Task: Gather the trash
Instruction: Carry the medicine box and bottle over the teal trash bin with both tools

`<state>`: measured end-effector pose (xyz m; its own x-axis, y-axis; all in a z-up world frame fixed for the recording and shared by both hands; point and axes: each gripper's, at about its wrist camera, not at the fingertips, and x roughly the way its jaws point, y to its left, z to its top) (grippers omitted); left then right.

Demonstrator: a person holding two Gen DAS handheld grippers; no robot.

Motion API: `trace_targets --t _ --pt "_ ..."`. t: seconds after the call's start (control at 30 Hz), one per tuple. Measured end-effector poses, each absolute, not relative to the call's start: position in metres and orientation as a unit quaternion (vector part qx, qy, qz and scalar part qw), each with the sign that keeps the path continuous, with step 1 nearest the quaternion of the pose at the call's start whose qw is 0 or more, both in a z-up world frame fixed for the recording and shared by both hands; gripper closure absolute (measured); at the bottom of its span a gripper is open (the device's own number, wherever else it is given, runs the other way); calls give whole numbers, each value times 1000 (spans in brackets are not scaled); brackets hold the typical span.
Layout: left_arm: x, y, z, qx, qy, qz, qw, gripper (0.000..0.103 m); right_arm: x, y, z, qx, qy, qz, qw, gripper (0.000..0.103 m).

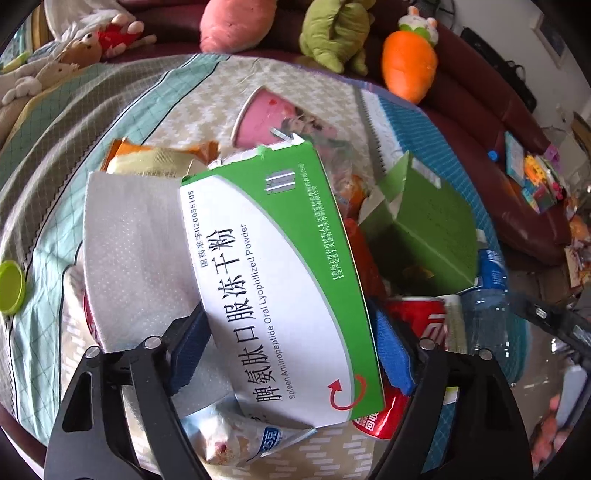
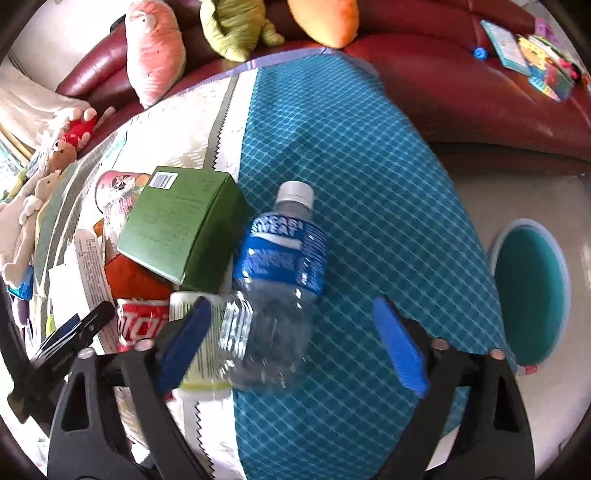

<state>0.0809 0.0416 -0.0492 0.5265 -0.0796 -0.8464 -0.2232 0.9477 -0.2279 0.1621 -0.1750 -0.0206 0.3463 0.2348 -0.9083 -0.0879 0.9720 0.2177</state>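
A dark red sofa (image 1: 491, 122) runs along the back, lined with plush toys — a pink one (image 1: 236, 22), a green one (image 1: 336, 33) and an orange carrot (image 1: 408, 62) — and in front of it sits a worktop (image 2: 351, 166) under a patterned cloth, teal lattice on one part, cream on another. The landmark here is the white-and-green medicine box (image 1: 280, 280), big in the left wrist view. The left gripper (image 1: 295, 354) has its jaws closed onto the near end of that box, one blue pad against each long side, the box tilted up over the heap. Under the box, on the left, a sheet of white tissue (image 1: 136, 251); beyond its far end, a pink paper cup (image 1: 266, 118) on its side. To the right of the box, a plain green carton (image 1: 424, 229) with an open flap, and beside the box's near right corner a red can (image 1: 413, 332), partly covered. At the box's near edge, a crumpled pale wrapper (image 1: 240, 435). Further right than the carton, a clear bottle with a blue label (image 2: 280, 258) lies on the teal cloth — and the right gripper (image 2: 291, 343) is over it, jaws spread wide on either side of the bottle's base, pads not visibly touching it. A round teal stool (image 2: 528, 288) stands on the floor past the worktop's edge.
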Motion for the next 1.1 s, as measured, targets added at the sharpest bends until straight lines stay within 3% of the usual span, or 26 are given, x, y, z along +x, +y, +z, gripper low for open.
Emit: trace_targets --t 0.3,0.33,0.6,0.87,1.1 --pt "75 55 -12 -163 447 -4 880 23 193 -161 -64 87 612 128 776 27" --pt "75 56 -9 -163 445 -5 880 23 193 -161 -67 88 611 132 776 38" --pt "84 34 22 -141 430 -22 892 23 177 -188 -43 150 569 175 789 38" --pt "101 -37 42 -99 431 -89 892 23 156 -256 -2 209 522 169 809 38" --pt "124 -157 45 -19 448 -191 873 23 131 -368 19 262 468 92 839 38"
